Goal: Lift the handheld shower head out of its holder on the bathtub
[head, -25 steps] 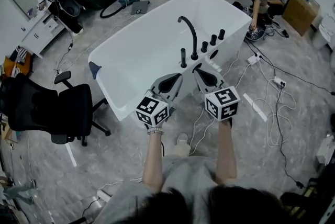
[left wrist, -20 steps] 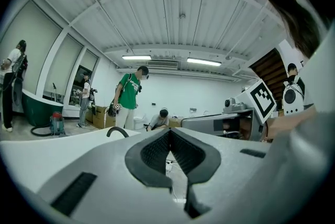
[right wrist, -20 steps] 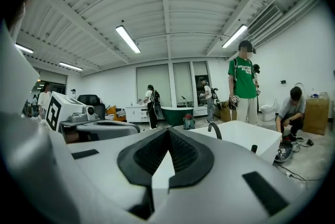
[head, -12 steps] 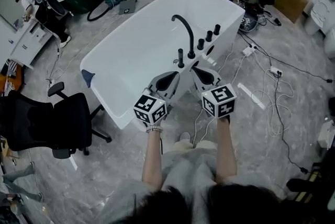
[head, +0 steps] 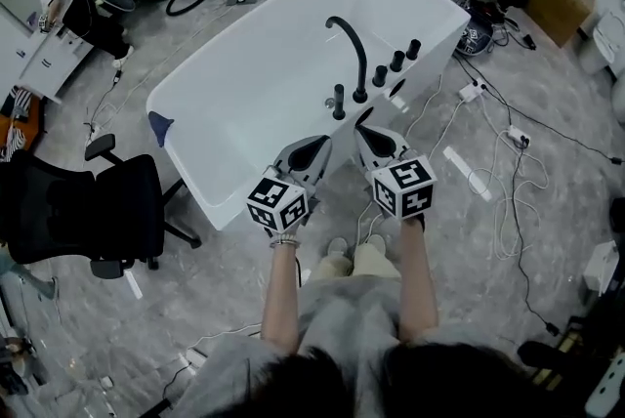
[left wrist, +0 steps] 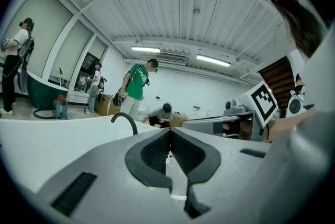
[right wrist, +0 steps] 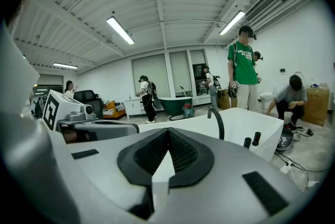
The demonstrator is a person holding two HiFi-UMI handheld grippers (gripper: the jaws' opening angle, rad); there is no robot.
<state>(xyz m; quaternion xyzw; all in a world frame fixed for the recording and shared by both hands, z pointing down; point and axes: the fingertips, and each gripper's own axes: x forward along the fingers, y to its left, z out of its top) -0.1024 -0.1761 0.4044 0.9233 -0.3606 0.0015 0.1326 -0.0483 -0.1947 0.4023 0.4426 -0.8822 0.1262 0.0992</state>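
A large workshop-like room with a grey marbled floor [head: 195, 309], loose cables [head: 513, 211] trailing over it and a black office chair [head: 88, 211] at the left; a white bathtub [head: 244, 104] stands free in the middle, with other people busy beyond its far end. Along the tub's long edge nearest the person, toward its right corner, runs a row of black fittings: a tall curved spout [head: 347, 45], three short knobs [head: 396, 62], and left of the spout a slim upright stick [head: 339, 102], which is probably the shower head in its holder, though it is too small here to be sure. It looks rigid and smooth, so likely slippery, and light in itself, but a hose hidden under the rim would drag once it rises. The best hold seems to be across the shaft, above the holder, with a straight upward pull. The left gripper [head: 311, 152] and right gripper [head: 376, 141] hang side by side just short of that edge, both with their jaws closed on nothing, so one must open before it can take the stick
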